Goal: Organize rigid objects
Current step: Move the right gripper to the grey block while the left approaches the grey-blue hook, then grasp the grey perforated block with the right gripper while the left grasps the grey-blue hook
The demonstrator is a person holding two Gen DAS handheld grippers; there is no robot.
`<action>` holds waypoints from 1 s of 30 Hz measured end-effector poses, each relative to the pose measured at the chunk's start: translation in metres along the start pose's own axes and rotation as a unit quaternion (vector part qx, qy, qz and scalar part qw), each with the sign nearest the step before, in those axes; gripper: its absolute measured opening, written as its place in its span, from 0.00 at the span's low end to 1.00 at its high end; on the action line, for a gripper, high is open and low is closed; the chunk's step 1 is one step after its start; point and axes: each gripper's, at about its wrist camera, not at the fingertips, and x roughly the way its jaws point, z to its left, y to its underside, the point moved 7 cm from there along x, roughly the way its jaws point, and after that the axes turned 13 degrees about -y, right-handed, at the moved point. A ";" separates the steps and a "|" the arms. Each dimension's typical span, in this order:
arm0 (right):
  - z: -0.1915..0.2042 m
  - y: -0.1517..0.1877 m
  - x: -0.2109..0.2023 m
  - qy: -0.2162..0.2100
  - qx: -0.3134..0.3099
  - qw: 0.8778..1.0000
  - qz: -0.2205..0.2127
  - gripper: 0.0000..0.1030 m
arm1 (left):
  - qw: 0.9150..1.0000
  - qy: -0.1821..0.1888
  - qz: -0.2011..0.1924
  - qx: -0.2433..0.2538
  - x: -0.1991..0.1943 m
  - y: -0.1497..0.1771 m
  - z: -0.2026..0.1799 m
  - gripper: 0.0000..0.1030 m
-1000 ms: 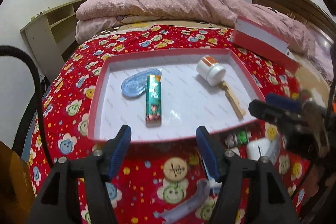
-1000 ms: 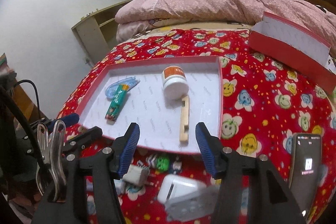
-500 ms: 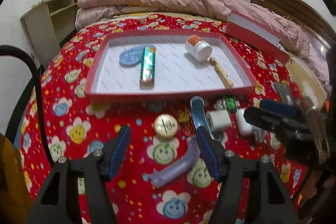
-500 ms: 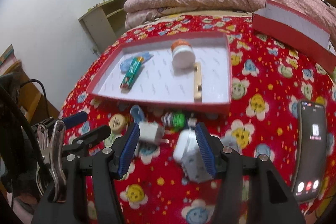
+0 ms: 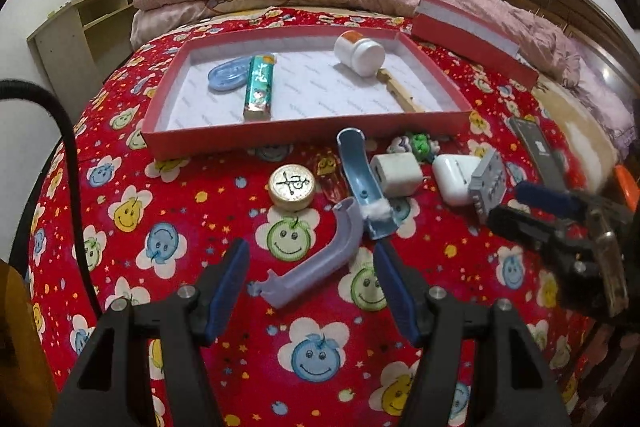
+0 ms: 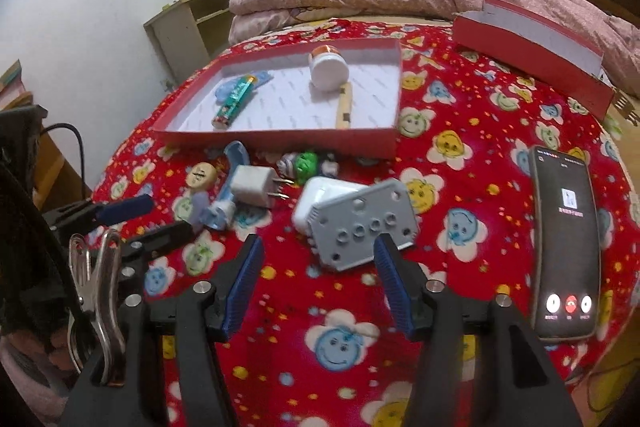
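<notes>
Red cardboard forms the tray [image 5: 304,135], which lies on the bed [image 5: 172,227] with its smiley-pattern cover. Inside the tray are a blue oval piece [image 5: 229,76], a green lighter [image 5: 260,87] leaning against it, a white jar [image 5: 360,54] on its side, and a wooden clip [image 5: 400,91] just beside the jar.

In front of the tray, loose things lie on the cover: a gold coin [image 5: 291,185], a blue track piece [image 5: 362,179], a lilac curved piece [image 5: 320,259] touching its near end, a white charger [image 5: 396,174], a small green toy [image 5: 419,143] close to the tray wall, a white case [image 5: 456,173] and a grey plate [image 6: 362,227] leaning on the case. To the right of the tray, well apart, lies a phone [image 6: 566,251] with a lit screen. Behind it stands the red lid [image 6: 532,55].

Both grippers are spread wide and grasp nothing. The left gripper [image 5: 312,283] hangs above the cover in front of the tray, with the lilac piece lying between its jaws. The right gripper [image 6: 318,279] hangs in front of the tray too, with the grey plate just beyond its jaws.
</notes>
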 end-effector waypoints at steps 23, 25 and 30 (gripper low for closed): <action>-0.029 -0.003 0.026 0.011 -0.025 0.999 0.017 0.72 | 1.000 -0.017 0.006 0.000 0.017 0.006 -0.003 0.45; -0.030 -0.004 0.025 0.009 -0.017 1.000 0.011 0.71 | 1.000 -0.015 0.007 0.004 0.015 0.006 -0.005 0.37; -0.025 -0.001 0.021 0.002 -0.014 1.000 0.001 0.71 | 1.000 -0.006 0.005 0.015 0.010 0.010 -0.009 0.22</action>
